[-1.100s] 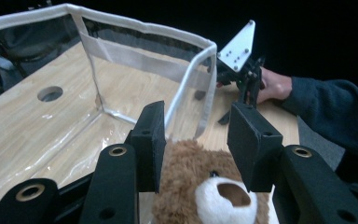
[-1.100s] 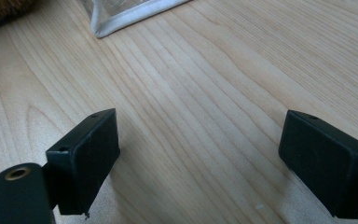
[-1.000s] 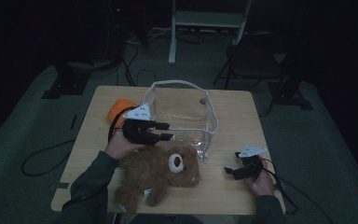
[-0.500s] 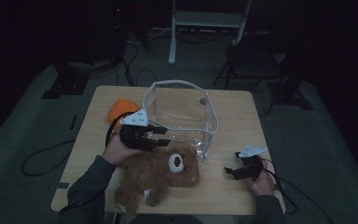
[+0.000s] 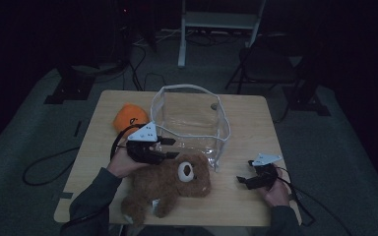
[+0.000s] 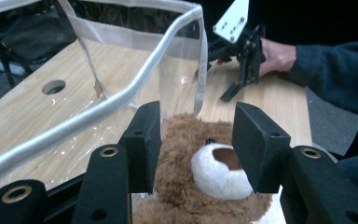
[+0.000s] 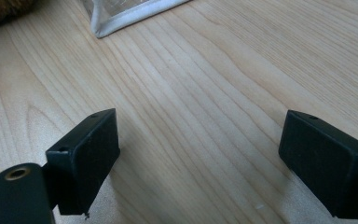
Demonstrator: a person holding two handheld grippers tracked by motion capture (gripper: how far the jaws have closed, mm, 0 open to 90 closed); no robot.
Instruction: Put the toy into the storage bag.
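High view: overhead, facing forward across the table (image 5: pixel 256 128). Gripper views: close, low along their jaws; both share the clear bag (image 6: pixel 121 70) corner.

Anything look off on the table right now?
Nothing is damaged or spilled. The teddy bear lies sprawled beside the clear bag, not inside it. The bag's rim sags unevenly.

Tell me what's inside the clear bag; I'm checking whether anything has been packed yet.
Nothing shows inside the clear bag; through its walls you see bare table with a round hole. The teddy bear lies outside, in front of it. The bag's near bottom corner is hidden by the left gripper.
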